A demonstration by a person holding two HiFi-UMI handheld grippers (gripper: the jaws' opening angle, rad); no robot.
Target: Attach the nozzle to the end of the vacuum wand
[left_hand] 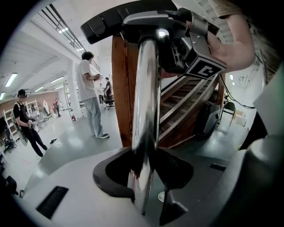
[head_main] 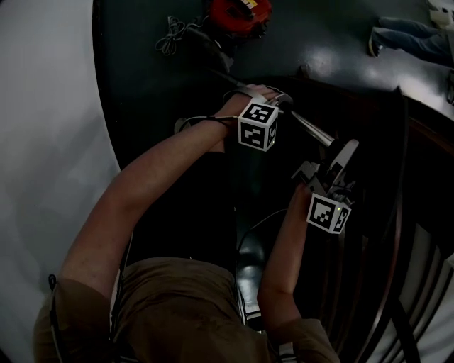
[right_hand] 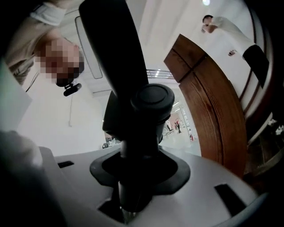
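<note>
left gripper (left_hand: 144, 177) clamped snug on the shiny vacuum wand (left_hand: 145, 97), wand's far end right up at the nozzle (head_main: 342, 159), right gripper (right_hand: 133, 173) closed round the nozzle's black neck, wooden stair rail (right_hand: 217, 119) just beside, red vacuum body (head_main: 240, 13) and cord (head_main: 170, 34) on the dark floor (head_main: 326, 49)

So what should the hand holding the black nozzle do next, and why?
Probably push the nozzle straight along the wand onto its end. The right gripper is shut on the nozzle's neck, the left gripper on the wand, and the nozzle sits at the wand's tip, seating unclear.
</note>
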